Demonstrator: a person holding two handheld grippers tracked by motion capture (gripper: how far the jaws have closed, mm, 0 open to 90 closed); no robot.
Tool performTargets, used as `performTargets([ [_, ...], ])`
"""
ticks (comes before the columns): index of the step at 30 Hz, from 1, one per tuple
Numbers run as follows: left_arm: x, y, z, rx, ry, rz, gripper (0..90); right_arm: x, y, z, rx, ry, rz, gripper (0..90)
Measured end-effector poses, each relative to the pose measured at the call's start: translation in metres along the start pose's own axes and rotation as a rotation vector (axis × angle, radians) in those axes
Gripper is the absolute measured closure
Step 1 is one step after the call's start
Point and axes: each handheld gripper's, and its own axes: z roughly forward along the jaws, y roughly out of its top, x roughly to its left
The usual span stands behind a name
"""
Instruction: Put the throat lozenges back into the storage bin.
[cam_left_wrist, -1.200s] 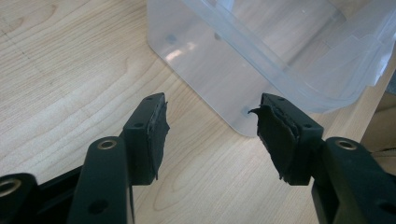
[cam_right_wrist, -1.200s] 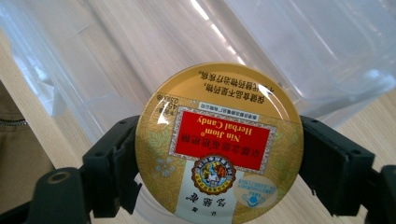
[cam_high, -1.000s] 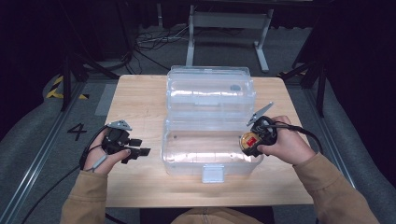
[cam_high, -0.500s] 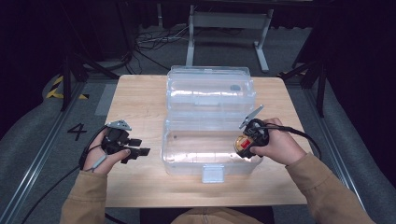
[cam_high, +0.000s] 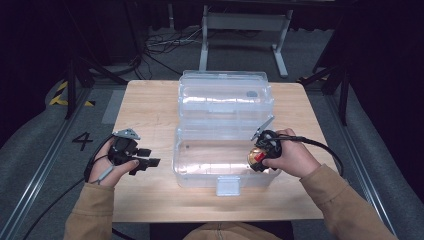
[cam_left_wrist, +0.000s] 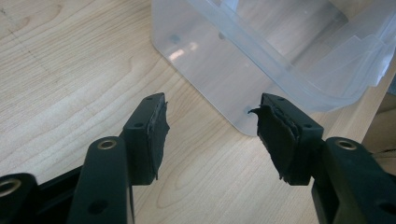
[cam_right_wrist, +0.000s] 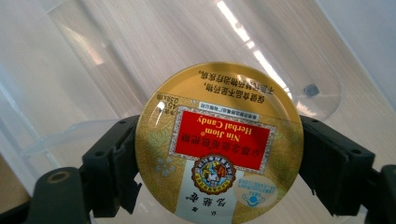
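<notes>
A round gold candy tin (cam_right_wrist: 217, 144) with a red label sits between the jaws of my right gripper (cam_right_wrist: 217, 158), which is shut on its rim. In the high view the tin (cam_high: 257, 157) and right gripper (cam_high: 261, 154) hang at the right end of a clear plastic box (cam_high: 200, 172) with its lid (cam_high: 225, 95) swung open behind. My left gripper (cam_high: 149, 163) rests left of the box on the wooden table (cam_high: 145, 107), open and holding nothing. Its pads (cam_left_wrist: 156, 133) point at the box's corner (cam_left_wrist: 243, 123).
The box's front latch (cam_high: 227, 186) hangs toward the table's near edge. Bare wood lies left, right and in front of the box. Cables trail from both grippers. Dark floor, metal stands and a floor mark "4" surround the table.
My right hand has carried the tin left and down, from beside the box's right wall to over its right end. The left gripper has stayed still and open.
</notes>
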Motion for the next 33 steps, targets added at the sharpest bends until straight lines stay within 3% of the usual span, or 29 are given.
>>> performTargets([
  [7,0.0,0.0,0.0,0.0,-0.001,0.0,43.2,0.002,0.0,0.002,0.0,0.004,-0.004,20.2],
  [33,0.002,-0.001,0.0,0.0,-0.002,-0.004,43.2,0.009,0.003,0.015,0.094,0.013,0.021,20.2],
])
